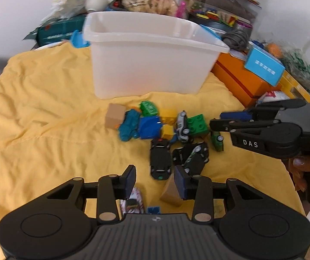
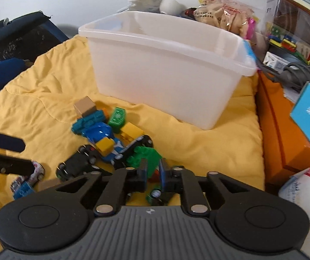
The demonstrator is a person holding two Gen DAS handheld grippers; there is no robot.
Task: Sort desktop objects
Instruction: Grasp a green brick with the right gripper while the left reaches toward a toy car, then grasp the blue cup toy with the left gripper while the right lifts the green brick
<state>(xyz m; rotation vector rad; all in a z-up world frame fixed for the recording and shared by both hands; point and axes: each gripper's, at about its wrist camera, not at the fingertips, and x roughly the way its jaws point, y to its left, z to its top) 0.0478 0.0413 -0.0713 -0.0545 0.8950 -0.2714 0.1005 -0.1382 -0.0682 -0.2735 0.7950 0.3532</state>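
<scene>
Nearest in the left wrist view, the left tongs stand wide apart and empty above the yellow quilted cloth that covers the desk, with a tan wooden block lying just under them. In the right wrist view the right tongs are narrowed to a small gap right at a green studded brick; whether they actually grip it I cannot tell. Beyond lies the pile still to be sorted: glossy black toy cars, a silver car, hard plastic bricks in blue, yellow and green, a teal toy vehicle and a plain cardboard-coloured cube. Farthest back, the translucent white plastic bin, smooth-walled with a rolled rim, shows nothing inside, so the sorting looks barely begun.
</scene>
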